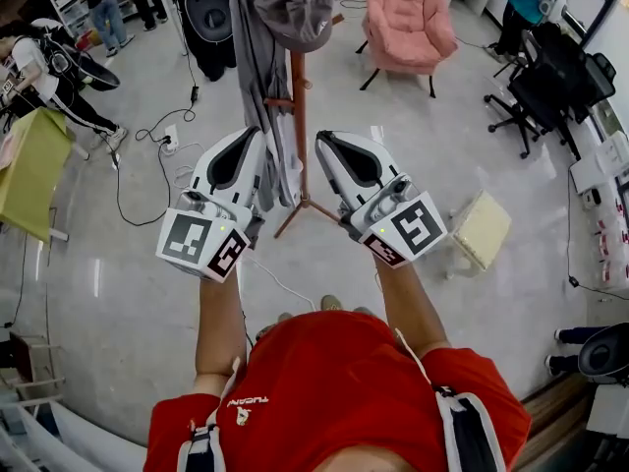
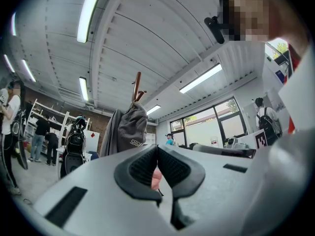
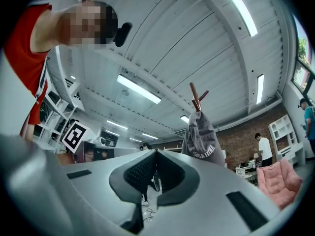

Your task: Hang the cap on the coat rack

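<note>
Left gripper view looks along the left tool (image 2: pixel 156 150). Its two jaws are pressed together, the black pads meet at the tips, and nothing is pinched between them. The right tool (image 3: pixel 156 154) shows the same in the right gripper view: jaws closed on each other and empty. In the head view the person's bare forearms hold both tools up side by side, a little apart. The marker cubes are toward the person and the tips point at the coat rack (image 1: pixel 299 116).

The cap (image 1: pixel 295 8) is gray with light lettering. It hangs on the top of the coat rack, and neither tool touches it. Beside the pole a long gray garment (image 1: pixel 254 77) hangs from the same rack, on the left. The rack is of red-brown wood and stands with spread feet on the floor (image 1: pixel 128 283).

A black golf bag (image 1: pixel 208 18) stands behind the rack; what is inside it I cannot make out.

The floor is gray and shiny, and a black cable (image 1: pixel 120 195) runs over it. A pink armchair (image 1: pixel 408 18) stands beyond the rack to the right, and black office chairs (image 1: pixel 550 82) are at the right edge. A small cream stool (image 1: pixel 480 229) is on the floor at the right, and a yellow-green table (image 1: pixel 29 165) is at the left edge. A person in a teal top (image 1: pixel 526 3) is in the far right corner. The ceiling is white with long strip lamps (image 2: pixel 91 9).
</note>
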